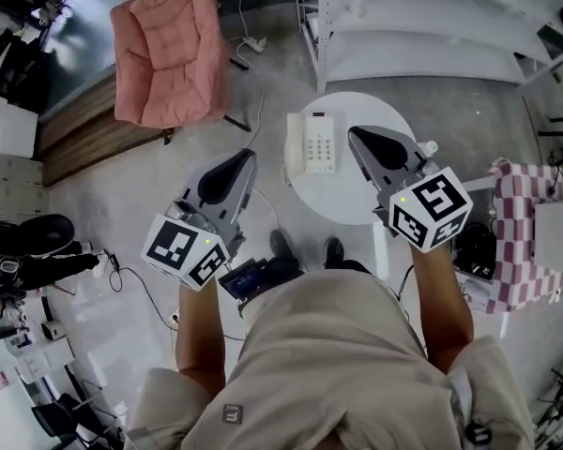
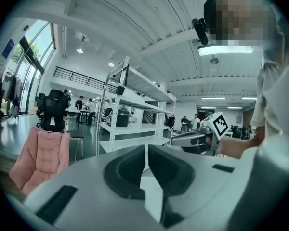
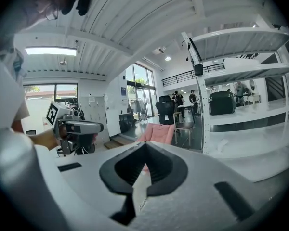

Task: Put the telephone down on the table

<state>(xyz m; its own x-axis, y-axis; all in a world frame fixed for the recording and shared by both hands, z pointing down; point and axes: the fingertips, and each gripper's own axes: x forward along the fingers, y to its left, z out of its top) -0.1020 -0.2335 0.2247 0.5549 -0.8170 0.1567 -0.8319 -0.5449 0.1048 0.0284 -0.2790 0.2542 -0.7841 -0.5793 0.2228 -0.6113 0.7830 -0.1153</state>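
Telephone, a white plastic push-button set with its handset docked [image 1: 311, 144], lies flat on the round white counter [image 1: 342, 200], toward its 9 o'clock rim. I hold both grippers apart from it. The left gripper [image 1: 247, 157] has its fingers pressed together on nothing, and so does the right gripper [image 1: 355, 133]. With the set so near the edge, a careless swing of mine could shove it off.
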